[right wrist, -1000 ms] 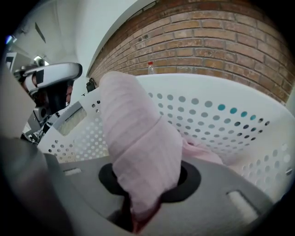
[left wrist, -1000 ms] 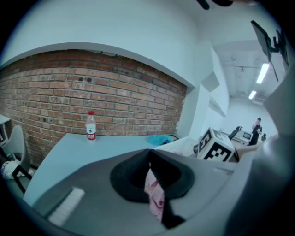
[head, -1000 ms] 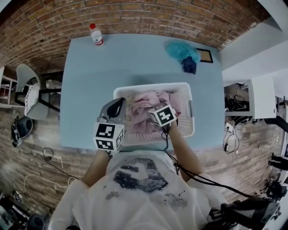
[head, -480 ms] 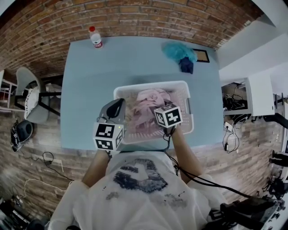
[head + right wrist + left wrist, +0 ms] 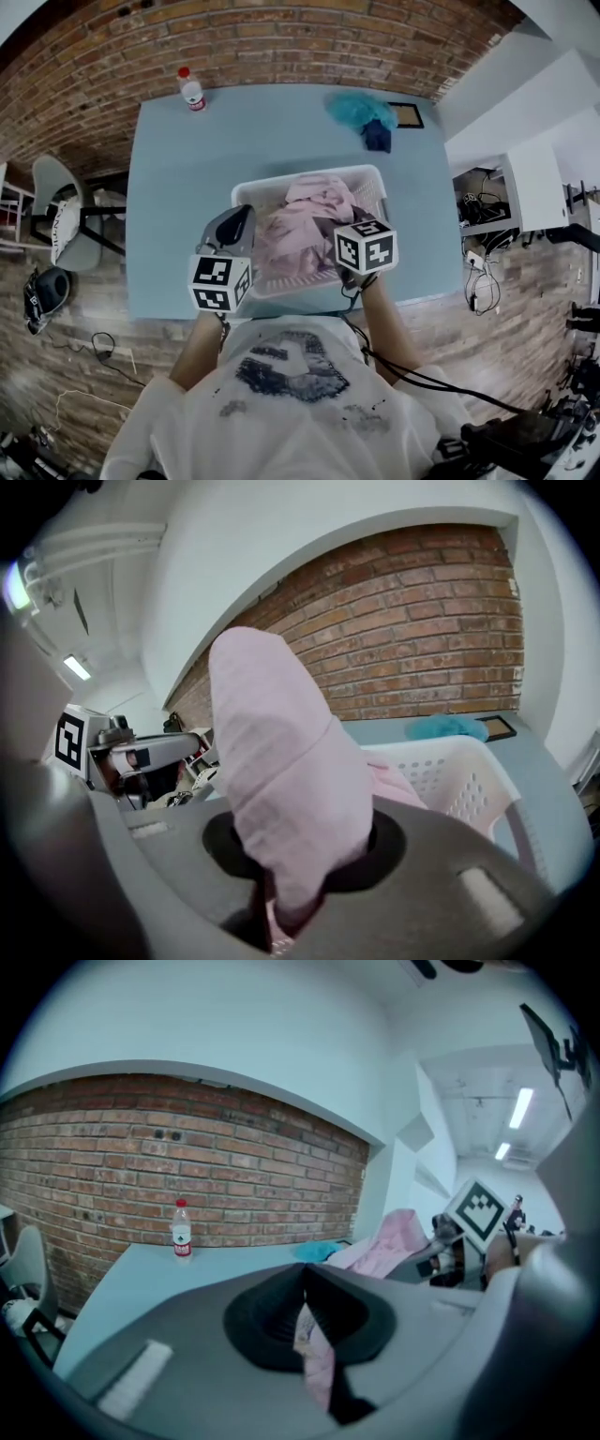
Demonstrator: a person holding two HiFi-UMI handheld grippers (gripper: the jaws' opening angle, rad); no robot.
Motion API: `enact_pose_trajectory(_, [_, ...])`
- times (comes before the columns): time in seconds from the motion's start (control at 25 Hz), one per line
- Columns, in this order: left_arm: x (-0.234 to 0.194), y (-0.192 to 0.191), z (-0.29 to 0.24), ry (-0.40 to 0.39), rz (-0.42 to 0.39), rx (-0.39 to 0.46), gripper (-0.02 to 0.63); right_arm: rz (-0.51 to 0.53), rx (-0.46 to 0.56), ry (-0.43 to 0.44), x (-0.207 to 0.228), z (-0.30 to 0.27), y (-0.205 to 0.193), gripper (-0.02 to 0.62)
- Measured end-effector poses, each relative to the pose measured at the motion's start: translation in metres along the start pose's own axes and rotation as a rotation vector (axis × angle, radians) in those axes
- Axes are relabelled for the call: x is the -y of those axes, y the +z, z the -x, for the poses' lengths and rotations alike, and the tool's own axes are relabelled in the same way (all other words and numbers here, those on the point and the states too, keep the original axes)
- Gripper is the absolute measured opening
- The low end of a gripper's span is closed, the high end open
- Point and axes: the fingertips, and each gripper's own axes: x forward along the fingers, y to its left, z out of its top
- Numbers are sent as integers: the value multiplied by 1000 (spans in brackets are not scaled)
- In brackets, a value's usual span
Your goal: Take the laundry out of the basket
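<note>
Jaws of L gripper (image 5: 314, 1335) pinch a thin fold of pink garment (image 5: 300, 225); R gripper (image 5: 291, 855) is clamped on a thick bunch, held above white basket (image 5: 246, 192). Rest of garment lies in basket on blue table (image 5: 178, 197). Bottle (image 5: 191, 91) & teal cloth (image 5: 354, 108) sit at far edge.

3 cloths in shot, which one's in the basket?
The pink garment: it alone sits in the white basket. The teal cloth and the navy cloth lie on the blue table beyond it.
</note>
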Motion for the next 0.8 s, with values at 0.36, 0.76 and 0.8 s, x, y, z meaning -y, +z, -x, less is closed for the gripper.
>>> enact_pose_trajectory(0.36, [1,28,4,8,-74,55,-9,30,112,-11,-15,39,38,107])
enact_pose_trajectory(0.76, [29,61,5,-13,-133,115,-9,57,248,-13,-18,91,78,107])
enact_pose_trajectory(0.8, [34,65,4,-14,-137,119,-9,57,258,-12,-16,97,81,106])
